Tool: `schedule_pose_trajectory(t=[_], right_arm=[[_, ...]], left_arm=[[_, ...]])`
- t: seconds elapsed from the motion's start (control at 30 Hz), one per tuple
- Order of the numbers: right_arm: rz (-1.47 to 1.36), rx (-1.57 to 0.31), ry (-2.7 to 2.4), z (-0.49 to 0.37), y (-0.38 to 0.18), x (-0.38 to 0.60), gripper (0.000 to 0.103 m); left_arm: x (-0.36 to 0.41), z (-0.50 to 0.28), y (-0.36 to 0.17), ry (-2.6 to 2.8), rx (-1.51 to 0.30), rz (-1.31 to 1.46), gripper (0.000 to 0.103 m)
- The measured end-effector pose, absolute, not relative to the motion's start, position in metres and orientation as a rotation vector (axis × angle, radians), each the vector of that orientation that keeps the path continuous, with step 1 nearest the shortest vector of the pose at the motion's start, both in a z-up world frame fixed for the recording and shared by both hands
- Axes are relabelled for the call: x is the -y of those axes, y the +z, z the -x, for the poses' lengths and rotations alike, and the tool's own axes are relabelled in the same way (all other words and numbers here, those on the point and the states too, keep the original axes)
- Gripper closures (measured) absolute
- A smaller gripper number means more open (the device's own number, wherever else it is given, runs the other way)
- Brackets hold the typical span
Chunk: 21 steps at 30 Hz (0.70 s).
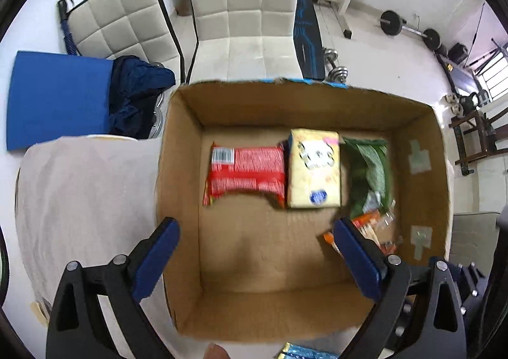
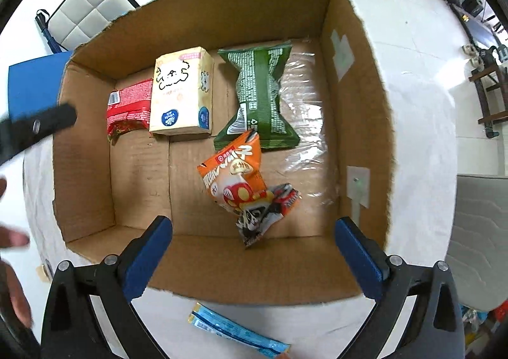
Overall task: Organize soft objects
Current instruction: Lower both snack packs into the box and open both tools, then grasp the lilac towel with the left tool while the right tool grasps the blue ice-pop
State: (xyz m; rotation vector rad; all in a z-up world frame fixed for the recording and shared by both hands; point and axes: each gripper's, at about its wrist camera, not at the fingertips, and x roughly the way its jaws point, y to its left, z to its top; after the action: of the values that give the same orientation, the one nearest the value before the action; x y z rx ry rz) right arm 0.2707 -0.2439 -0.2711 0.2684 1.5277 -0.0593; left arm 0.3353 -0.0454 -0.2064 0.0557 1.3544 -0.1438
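One cardboard box (image 2: 355, 98) holds five soft packets. One blue packet (image 2: 236, 332) lies outside it. Two white chairs (image 1: 247, 9) stand behind.

A cardboard box (image 1: 419, 168) is seen from above, the left gripper (image 1: 254, 260) held open over its near edge. A red packet (image 1: 246, 173), yellow tissue pack (image 1: 312, 168) and green packet (image 1: 370, 171) are lined along its far side.

Left wrist view is smeared by motion blur, so the print on the red packet (image 1: 246, 174) can't be read. The orange snack bag (image 1: 368, 227) sits mostly behind that gripper's finger. The blue wrapper (image 1: 303, 353) is chopped off by the bottom edge, probably the same blue wrapper (image 2: 235, 332) seen from the right wrist.
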Motion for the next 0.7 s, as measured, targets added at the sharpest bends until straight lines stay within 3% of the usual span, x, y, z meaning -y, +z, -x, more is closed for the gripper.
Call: schedule_pose_trajectory(t=[0.43, 0.7], right_arm=[[-0.152, -1.303, -0.129, -0.205, -0.193, 0.234, 0.000], [-0.153, -1.277, -0.085, -0.173, -0.166, 0.229, 0.000]], left_arm=[[0.040, -0.241, -0.160, -0.121, -1.228, -0.035, 0.004], [0.034, -0.198, -0.135, -0.096, -1.177, -0.025, 0.004]])
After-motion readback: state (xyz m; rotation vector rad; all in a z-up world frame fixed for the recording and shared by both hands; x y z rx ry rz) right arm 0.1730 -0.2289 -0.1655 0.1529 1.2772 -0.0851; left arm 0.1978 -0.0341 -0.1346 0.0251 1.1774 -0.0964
